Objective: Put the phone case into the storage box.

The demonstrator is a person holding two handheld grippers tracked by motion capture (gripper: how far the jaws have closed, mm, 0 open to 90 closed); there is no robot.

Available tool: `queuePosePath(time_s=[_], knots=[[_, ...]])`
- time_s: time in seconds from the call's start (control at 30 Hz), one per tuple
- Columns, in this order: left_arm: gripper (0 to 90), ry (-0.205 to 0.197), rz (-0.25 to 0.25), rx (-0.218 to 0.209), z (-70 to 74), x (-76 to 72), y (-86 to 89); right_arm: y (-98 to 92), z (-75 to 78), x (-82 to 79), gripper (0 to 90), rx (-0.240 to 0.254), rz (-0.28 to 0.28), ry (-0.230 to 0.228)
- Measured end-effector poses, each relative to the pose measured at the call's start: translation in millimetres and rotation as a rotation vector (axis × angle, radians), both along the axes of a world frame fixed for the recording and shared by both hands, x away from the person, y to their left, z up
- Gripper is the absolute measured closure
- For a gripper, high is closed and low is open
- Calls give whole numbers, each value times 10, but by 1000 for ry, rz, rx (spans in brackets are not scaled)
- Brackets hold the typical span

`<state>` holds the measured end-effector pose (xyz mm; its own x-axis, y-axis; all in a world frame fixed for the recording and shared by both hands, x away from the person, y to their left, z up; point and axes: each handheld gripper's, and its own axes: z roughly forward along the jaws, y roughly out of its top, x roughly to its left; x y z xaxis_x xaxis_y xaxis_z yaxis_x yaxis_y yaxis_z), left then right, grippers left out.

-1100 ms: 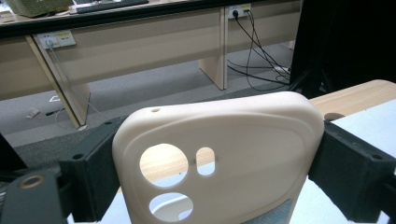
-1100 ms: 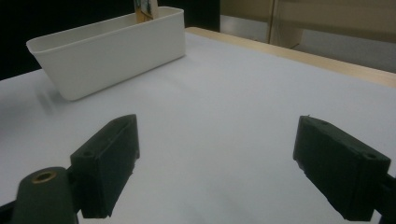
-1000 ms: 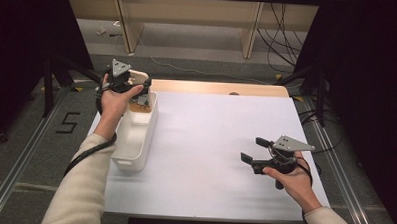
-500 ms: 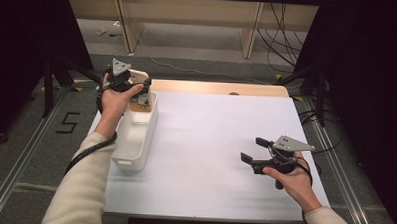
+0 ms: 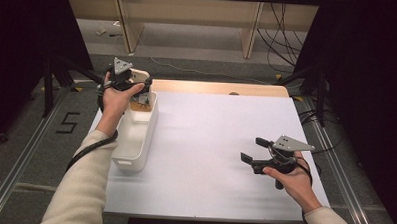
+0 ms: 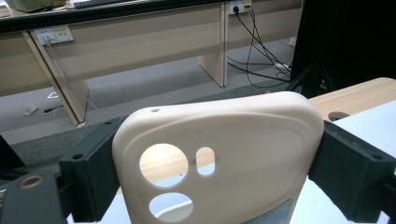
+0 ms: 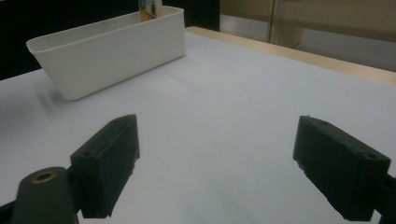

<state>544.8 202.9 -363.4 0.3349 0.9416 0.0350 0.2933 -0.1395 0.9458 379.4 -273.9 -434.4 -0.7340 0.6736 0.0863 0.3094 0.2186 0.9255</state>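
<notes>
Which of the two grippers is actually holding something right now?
The left gripper, above the far end of the white bin: its jaws clamp a beige phone case. The right gripper stands open over bare table.

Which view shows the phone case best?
The left gripper view: the cream phone case sits close up between the left claw's jaws, camera cutouts clear. The high view shows it small, above the far end of the white bin. The right gripper view shows the bin, the case not identifiable.

phone case point(image 6: 219, 158) cut off below (left gripper view) — bin contents point(image 5: 141, 106) unclear
</notes>
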Motion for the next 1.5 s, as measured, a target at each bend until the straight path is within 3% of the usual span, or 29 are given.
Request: queuePosePath(time_s=[0.4,1.5], knots=[[109,10,3,-15,-37,45,13,2,0,0,154,1,0,1],[108,26,3,-3,-80,146,-10,-8,-3,3,156,-3,0,4]])
